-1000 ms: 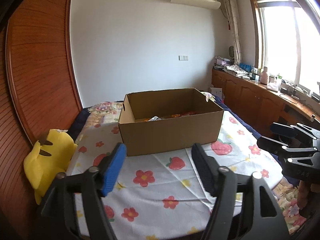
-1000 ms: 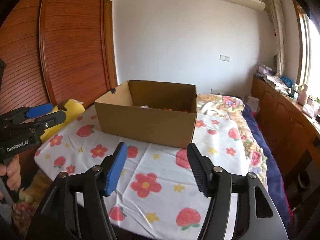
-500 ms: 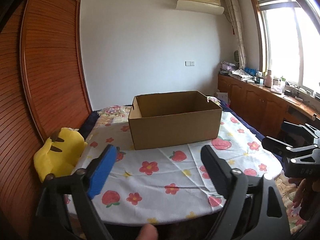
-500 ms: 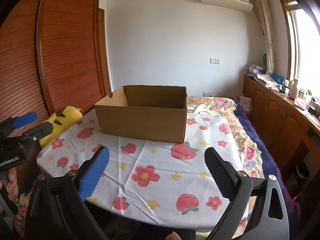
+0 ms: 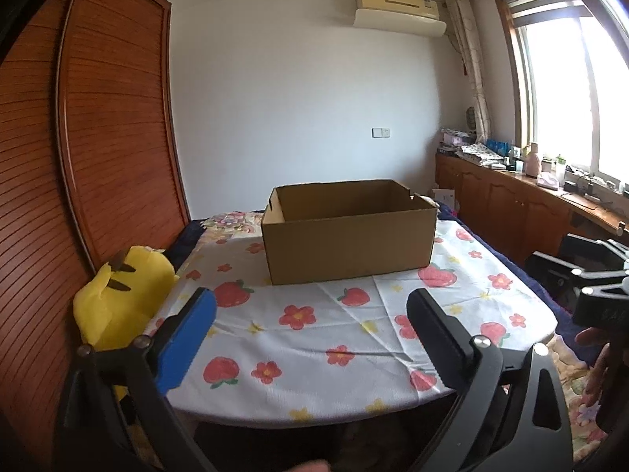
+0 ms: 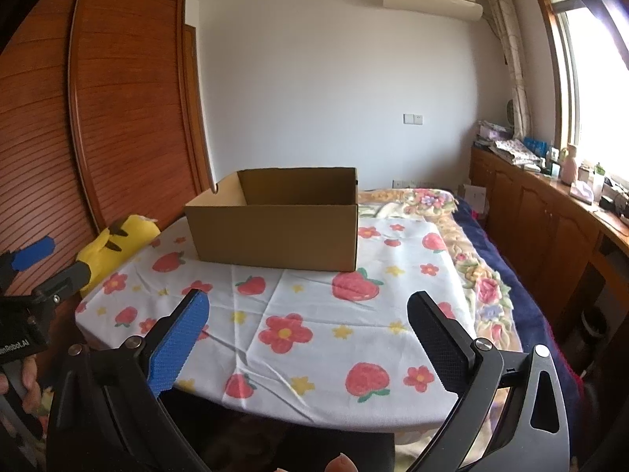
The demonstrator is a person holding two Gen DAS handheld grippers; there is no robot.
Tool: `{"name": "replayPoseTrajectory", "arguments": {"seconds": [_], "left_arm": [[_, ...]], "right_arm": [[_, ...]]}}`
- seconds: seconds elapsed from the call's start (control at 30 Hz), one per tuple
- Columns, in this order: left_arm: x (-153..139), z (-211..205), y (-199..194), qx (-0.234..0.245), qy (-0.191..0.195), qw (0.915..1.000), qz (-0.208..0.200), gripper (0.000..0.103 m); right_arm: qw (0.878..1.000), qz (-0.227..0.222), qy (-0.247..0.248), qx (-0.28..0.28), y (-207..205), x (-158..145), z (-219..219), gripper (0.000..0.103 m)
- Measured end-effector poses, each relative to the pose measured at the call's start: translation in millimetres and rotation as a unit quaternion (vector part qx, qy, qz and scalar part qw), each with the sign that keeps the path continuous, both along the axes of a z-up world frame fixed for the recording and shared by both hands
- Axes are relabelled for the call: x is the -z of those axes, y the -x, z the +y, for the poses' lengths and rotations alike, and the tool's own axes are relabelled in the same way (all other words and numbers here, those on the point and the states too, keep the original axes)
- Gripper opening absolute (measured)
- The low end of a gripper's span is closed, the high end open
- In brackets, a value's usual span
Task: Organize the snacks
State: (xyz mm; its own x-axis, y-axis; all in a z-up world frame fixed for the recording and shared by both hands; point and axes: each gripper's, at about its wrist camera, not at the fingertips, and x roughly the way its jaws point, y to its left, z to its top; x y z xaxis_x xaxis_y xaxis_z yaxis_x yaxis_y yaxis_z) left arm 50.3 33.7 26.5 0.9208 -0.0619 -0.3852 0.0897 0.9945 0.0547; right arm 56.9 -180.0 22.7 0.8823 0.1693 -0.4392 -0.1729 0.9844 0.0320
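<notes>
Flower-and-strawberry tablecloth (image 5: 314,338) on table, open cardboard box (image 5: 348,249) at far side; left gripper (image 5: 310,328) and right gripper (image 6: 306,330) both near edge, jaws spread wide, holding nothing.

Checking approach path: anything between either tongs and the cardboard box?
Nothing visible. Only bare tablecloth lies between the open left tongs, open right tongs and the cardboard box.

Bright daylight, window (image 5: 566,90) glare, fisheye edges.

Matt brown cardboard box (image 5: 349,236) sits on printed cloth tablecloth (image 5: 314,338) beside slatted glossy wood doors (image 5: 114,126).
</notes>
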Motion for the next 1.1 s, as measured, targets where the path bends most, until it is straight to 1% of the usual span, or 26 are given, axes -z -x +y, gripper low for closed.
{"name": "replayPoseTrajectory", "arguments": {"seconds": [0.13,0.3,1.1], "left_arm": [[6.8,-2.5,3.2,-0.006,-0.008,0.9999,0.000,0.099],[9.2,0.5,3.1,-0.010,0.002,0.9999,0.005,0.099],[7.6,3.4,6.5,-0.019,0.008,0.9998,0.000,0.099]], "right_arm": [[1.000,-0.002,0.001,0.002,5.3,1.7,-0.1,0.102],[1.000,-0.005,0.003,0.008,10.5,3.4,0.8,0.103],[1.000,-0.009,0.007,0.019,16.5,5.7,0.7,0.103]]}}
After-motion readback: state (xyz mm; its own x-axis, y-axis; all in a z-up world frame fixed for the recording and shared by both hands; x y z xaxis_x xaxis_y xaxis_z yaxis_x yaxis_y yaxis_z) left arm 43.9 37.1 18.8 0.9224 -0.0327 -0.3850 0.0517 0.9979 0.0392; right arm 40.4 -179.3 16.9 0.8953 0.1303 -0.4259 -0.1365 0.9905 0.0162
